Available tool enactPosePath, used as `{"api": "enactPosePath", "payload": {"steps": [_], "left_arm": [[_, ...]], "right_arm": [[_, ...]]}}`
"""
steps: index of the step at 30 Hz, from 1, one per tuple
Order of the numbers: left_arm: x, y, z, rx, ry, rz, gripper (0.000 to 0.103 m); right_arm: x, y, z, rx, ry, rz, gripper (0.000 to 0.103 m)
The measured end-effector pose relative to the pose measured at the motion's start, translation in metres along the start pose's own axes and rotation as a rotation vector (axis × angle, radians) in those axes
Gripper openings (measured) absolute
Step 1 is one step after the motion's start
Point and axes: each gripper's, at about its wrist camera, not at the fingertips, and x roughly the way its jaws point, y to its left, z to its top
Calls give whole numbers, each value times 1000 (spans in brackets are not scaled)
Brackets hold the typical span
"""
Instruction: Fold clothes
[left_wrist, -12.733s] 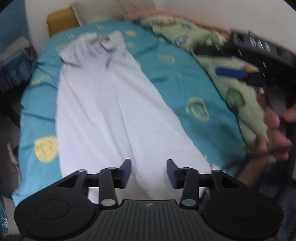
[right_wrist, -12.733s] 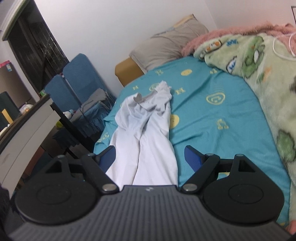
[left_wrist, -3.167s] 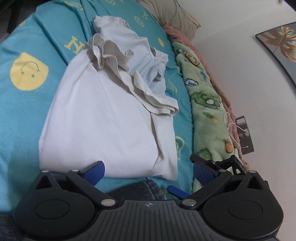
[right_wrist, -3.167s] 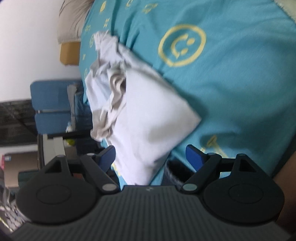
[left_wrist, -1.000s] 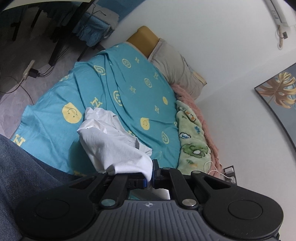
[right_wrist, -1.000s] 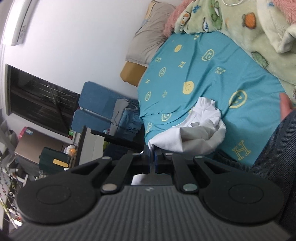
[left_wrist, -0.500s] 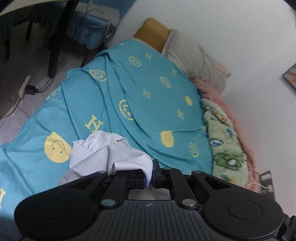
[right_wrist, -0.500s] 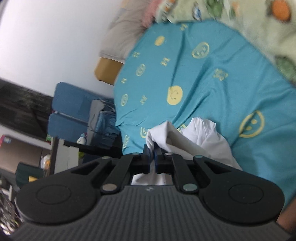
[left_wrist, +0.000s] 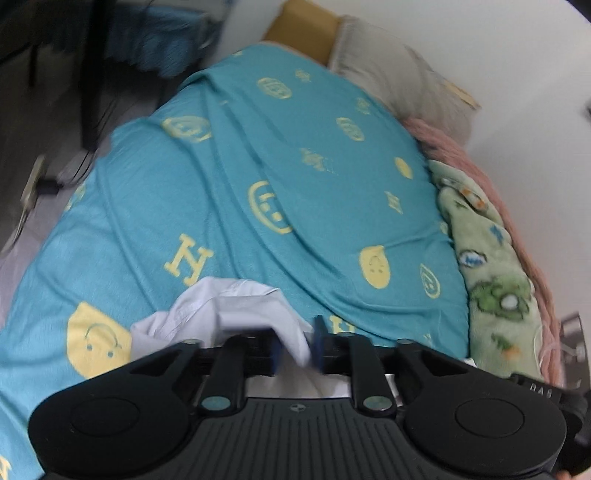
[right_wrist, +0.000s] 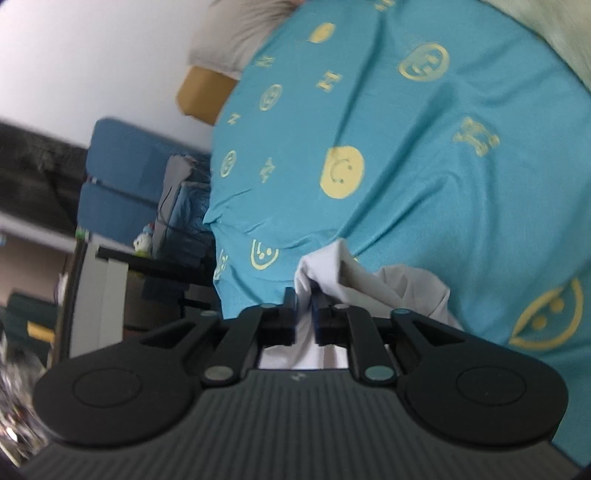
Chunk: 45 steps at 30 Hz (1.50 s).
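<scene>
- Bed (left_wrist: 229, 192) with teal smiley-print sheet, beige pillow (left_wrist: 391, 77) at the head, green blanket (left_wrist: 487, 266) along the far side.
- White garment (left_wrist: 236, 314) bunched at the bed's near edge, right in front of you.
- Your left claw (left_wrist: 295, 349) has fabric between its partly parted fingers; grip unclear.
- Your right claw (right_wrist: 304, 314) is clamped on a garment fold.

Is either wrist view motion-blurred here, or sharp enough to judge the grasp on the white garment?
Left wrist view: motion blur smears the white garment at the jaws, which stand slightly apart around it. Right wrist view: blurred mostly at the edges; its jaws visibly pinch the cloth. Both show fisheye bending of the teal bedsheet.
</scene>
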Motion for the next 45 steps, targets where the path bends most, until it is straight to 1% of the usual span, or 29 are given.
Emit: {"api": "enactPosePath", "payload": {"steps": [1, 2, 3, 5, 7, 9, 10, 11, 14, 16, 18, 20, 22, 25, 29, 35, 38, 40, 43, 45], "left_arm": [[-4, -4, -3, 40, -25, -3, 66], [-9, -8, -7, 82, -57, -2, 75], [-13, -11, -12, 122, -89, 10, 85], [-17, -15, -21, 194, -141, 46, 85], [-11, -14, -29, 250, -158, 73, 85], [1, -11, -37, 291, -150, 101, 85], [10, -9, -41, 307, -136, 111, 84], [19, -7, -44, 315, -115, 117, 84], [46, 0, -51, 323, -37, 121, 82], [59, 2, -55, 346, -15, 142, 82], [69, 3, -58, 372, -5, 164, 82], [75, 2, -59, 382, -5, 173, 83], [78, 4, -61, 369, -9, 167, 84], [74, 4, -61, 360, -19, 165, 82], [55, 0, -68, 365, -44, 155, 81], [21, -11, -97, 432, -71, 163, 81], [12, -8, -109, 421, -64, 168, 83], [15, -3, -115, 403, -44, 174, 83], [19, 4, -118, 379, -28, 171, 87], [21, 7, -117, 358, -23, 165, 87]], "right_arm": [[-1, 3, -4, -40, -6, -1, 50], [-2, 7, -8, -81, -11, -3, 79], [-3, 10, -12, -121, -17, -4, 85], [-5, 16, -20, -202, -28, -7, 85], [-6, 23, -27, -282, -39, -10, 84], [-6, 30, -35, -364, -48, -17, 68], [2, 33, -40, -407, -41, -36, 58], [12, 35, -43, -440, -33, -65, 51], [49, 31, -49, -512, 0, -171, 39], [72, 26, -53, -550, 19, -236, 38], [82, 21, -56, -572, 27, -259, 38], [85, 19, -58, -585, 26, -269, 38], [85, 18, -60, -592, 20, -271, 38], [86, 20, -61, -601, 13, -275, 38], [75, 24, -68, -613, -7, -288, 38], [30, 31, -83, -594, -29, -308, 38], [10, 30, -88, -574, -29, -304, 38], [4, 27, -89, -550, -14, -300, 38], [6, 25, -93, -566, 1, -310, 39], [14, 23, -96, -589, 25, -325, 39]]}}
